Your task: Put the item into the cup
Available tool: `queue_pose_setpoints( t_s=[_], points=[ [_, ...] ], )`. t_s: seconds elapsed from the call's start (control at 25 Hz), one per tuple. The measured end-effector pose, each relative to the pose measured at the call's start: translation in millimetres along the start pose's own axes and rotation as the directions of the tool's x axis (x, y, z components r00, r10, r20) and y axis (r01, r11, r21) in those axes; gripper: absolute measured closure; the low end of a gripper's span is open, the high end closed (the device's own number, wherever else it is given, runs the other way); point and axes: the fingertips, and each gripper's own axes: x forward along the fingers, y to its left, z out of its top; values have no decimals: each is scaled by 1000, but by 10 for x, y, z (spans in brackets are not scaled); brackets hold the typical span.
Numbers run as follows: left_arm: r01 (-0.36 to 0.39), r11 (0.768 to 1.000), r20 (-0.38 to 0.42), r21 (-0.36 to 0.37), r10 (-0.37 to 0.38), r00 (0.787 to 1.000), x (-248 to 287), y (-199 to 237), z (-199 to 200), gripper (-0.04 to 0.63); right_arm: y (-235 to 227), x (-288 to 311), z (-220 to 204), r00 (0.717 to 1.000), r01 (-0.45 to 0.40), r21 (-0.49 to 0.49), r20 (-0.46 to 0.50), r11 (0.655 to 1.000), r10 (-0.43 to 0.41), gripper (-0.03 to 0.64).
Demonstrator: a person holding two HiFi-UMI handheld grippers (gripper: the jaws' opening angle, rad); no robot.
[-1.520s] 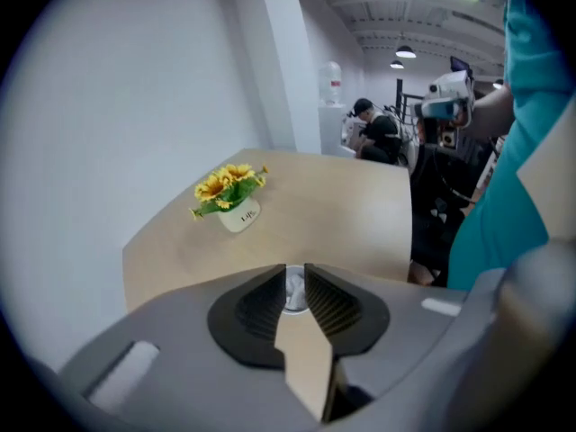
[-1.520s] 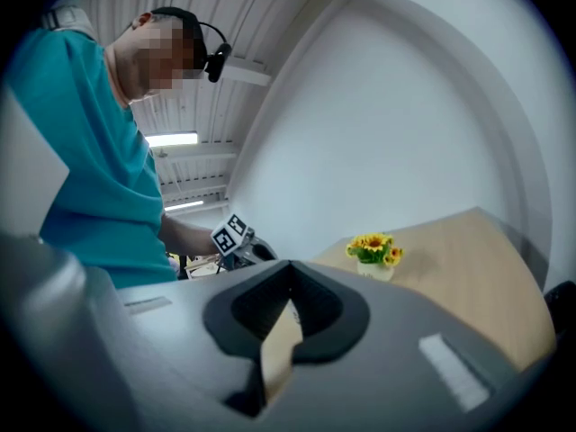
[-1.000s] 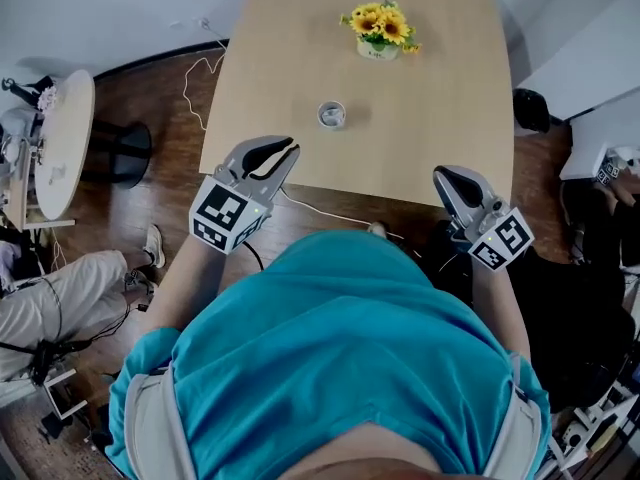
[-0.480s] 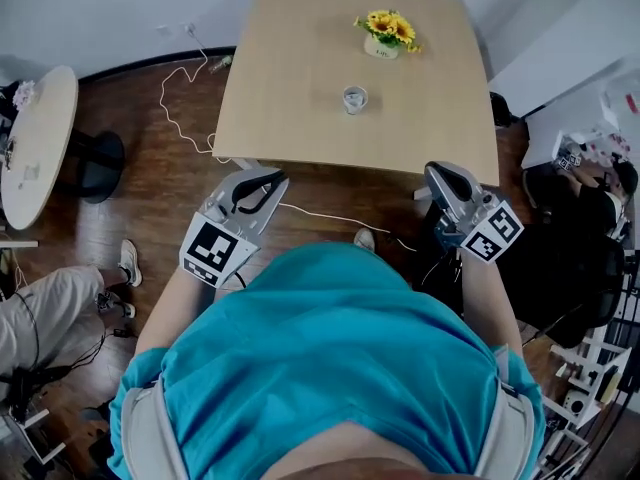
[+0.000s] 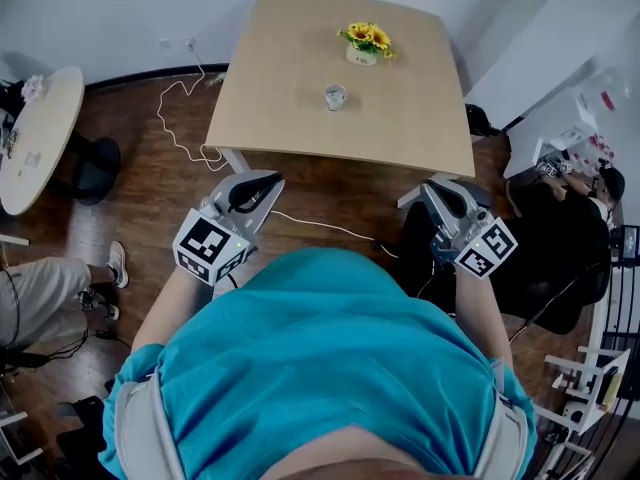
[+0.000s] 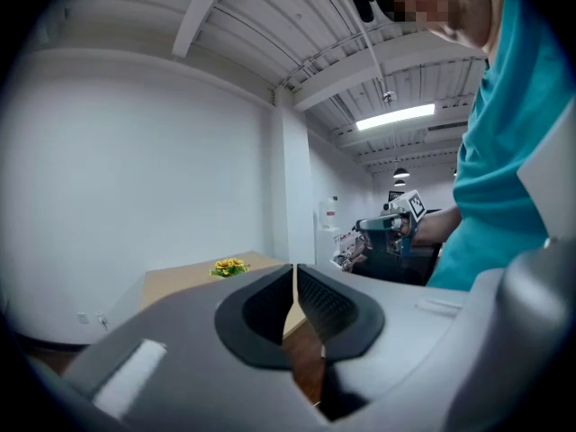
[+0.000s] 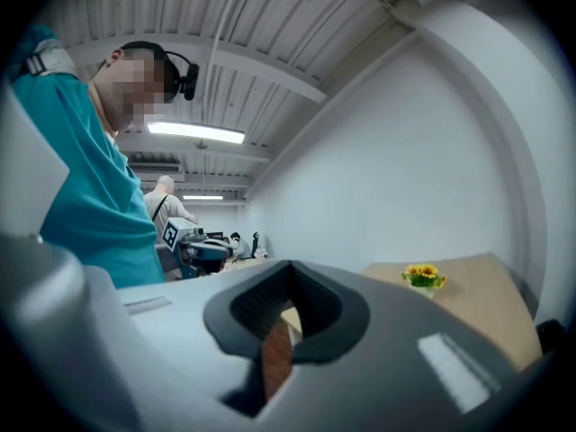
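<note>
A small clear cup (image 5: 335, 96) stands near the middle of the light wooden table (image 5: 290, 108), far ahead of me. What lies in it is too small to tell. Behind it is a pot of yellow flowers (image 5: 364, 41), which also shows in the left gripper view as the flowers (image 6: 229, 265) and in the right gripper view as the flowers (image 7: 423, 275). My left gripper (image 5: 264, 180) and right gripper (image 5: 430, 185) are both shut and hold nothing. They hang over the wooden floor, short of the table's near edge. No loose item shows.
A white cable (image 5: 180, 118) trails over the floor at the table's left. A round white table (image 5: 40, 133) and a seated person's legs (image 5: 40, 293) are at the far left. A black chair (image 5: 555, 268) and another person are at the right, with shelving (image 5: 590, 388) below.
I have backed away from the table: it and the cup now sit smaller and farther up the head view. Both grippers came back with me, still shut.
</note>
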Motion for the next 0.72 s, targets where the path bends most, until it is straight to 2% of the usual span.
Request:
queue_pose_setpoints(
  t_s=[0.2,0.4,0.56,0.72],
  points=[
    [-41,996,19,-78,43,999,148,-798,24,584,279,-755,-169,998,-62,-22,-2,998,62,617],
    [-45,988,24,-147,49,999,287,-1633,63,590,472,-1606,-271,995,-95,-9,-16,995,95,617],
    [-50,991,24,-127,53,998,272,-1975,146,591,481,-1914,-271,997,-82,33,12,996,81,617],
    [-69,993,35,-100,73,997,63,-2040,166,591,614,-1936,-274,997,-79,57,25,995,78,617]
  ],
)
